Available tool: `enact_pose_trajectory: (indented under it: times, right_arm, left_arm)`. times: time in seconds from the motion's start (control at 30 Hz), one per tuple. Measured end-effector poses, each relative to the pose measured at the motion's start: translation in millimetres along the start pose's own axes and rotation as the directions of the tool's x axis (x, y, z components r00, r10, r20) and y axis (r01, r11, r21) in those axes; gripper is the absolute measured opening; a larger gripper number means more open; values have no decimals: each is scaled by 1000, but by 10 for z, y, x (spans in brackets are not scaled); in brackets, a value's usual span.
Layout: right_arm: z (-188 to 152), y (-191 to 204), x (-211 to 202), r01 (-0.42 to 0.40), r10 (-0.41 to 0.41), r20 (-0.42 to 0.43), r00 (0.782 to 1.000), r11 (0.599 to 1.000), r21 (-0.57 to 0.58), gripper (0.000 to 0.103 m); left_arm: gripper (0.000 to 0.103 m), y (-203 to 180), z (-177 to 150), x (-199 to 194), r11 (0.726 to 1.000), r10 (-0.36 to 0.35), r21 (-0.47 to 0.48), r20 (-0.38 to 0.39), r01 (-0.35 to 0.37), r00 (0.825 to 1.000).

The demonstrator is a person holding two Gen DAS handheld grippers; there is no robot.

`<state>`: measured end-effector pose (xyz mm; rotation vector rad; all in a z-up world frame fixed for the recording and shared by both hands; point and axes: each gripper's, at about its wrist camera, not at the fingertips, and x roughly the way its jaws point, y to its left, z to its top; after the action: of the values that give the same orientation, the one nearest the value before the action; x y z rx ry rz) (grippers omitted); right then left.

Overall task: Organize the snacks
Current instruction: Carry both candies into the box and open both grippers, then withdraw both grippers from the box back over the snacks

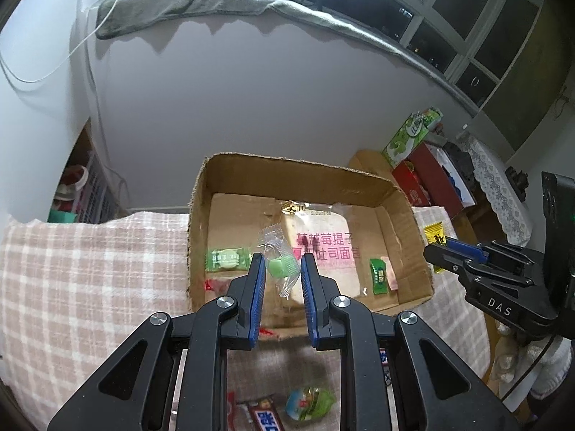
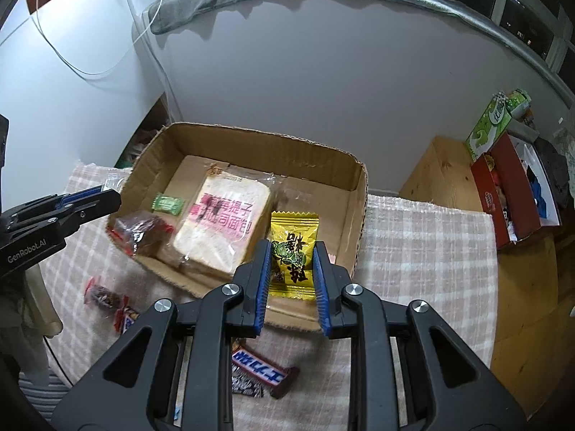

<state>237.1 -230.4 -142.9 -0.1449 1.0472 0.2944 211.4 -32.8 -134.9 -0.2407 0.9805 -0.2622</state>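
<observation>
A green candy in a clear twist wrapper [image 1: 282, 265] hangs pinched in the jaws of the left gripper [image 1: 283, 269] above the near edge of an open cardboard box [image 1: 409, 208], while the right gripper [image 2: 291, 262] has its jaws pressed on a yellow snack packet [image 2: 293, 251] over the box's right front corner. Both snacks look to be on the way into the box; the step is best finished by bringing each one well past the near wall and low over a bare patch of the floor before the jaws spread, since the light wrappers could otherwise catch on the torn rim or slide back out. Inside the box lies a bagged loaf of sliced toast bread [image 2: 222, 222] near the middle, with a green-wrapped sweet [image 2: 167, 204] and a dark red-ended packet [image 2: 138, 237] to its left and another small green packet [image 1: 379, 274] to its right. More snacks wait on the pink checked cloth [image 2: 424, 244] covering the bench in front of the box: a Snickers bar [image 2: 264, 373], a red-wrapped sweet [image 2: 104, 296] and a round green-and-blue candy [image 1: 309, 402].
</observation>
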Motion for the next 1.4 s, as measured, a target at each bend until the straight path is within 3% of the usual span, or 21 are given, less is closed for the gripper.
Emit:
enact_pose_trajectory:
  times: [0.23,0.3,0.37,0.43,0.47,1.0,1.4]
  right_arm:
    - [28,-10,170,1,-1,-29,1000,1000,-2,23]
    - [28,-13,181,10,-10,-25,1000,1000,-8,24]
    - [36,-13,202,17,-17,-34,999,1000,-15,34]
    - [34,-9,194,17,-18,-28,999,1000,-22,66]
    - [30,-4,171,23,-23,-16,1000,999,-28,68]
    - [-79,15,-67,3,-3,10,1000,1000,-23,68]
    - [-636,89,-258,-65,64,-26,998,998,-16,68]
  left_arm:
    - [19,-17,64,141,1000,8,-6,-26,-8,1000]
    - [23,-14,78,168,1000,4,-15,-41,-4,999]
    - [27,-32,86,186,1000,8,-4,-48,-8,999]
    - [28,-59,89,192,1000,12,9,-51,-12,999]
    - [29,-63,86,189,1000,8,11,-52,-7,999]
    - [29,16,14,-88,1000,6,-5,-18,-6,1000]
    - [29,180,-493,-404,998,-8,-66,-27,6,1000]
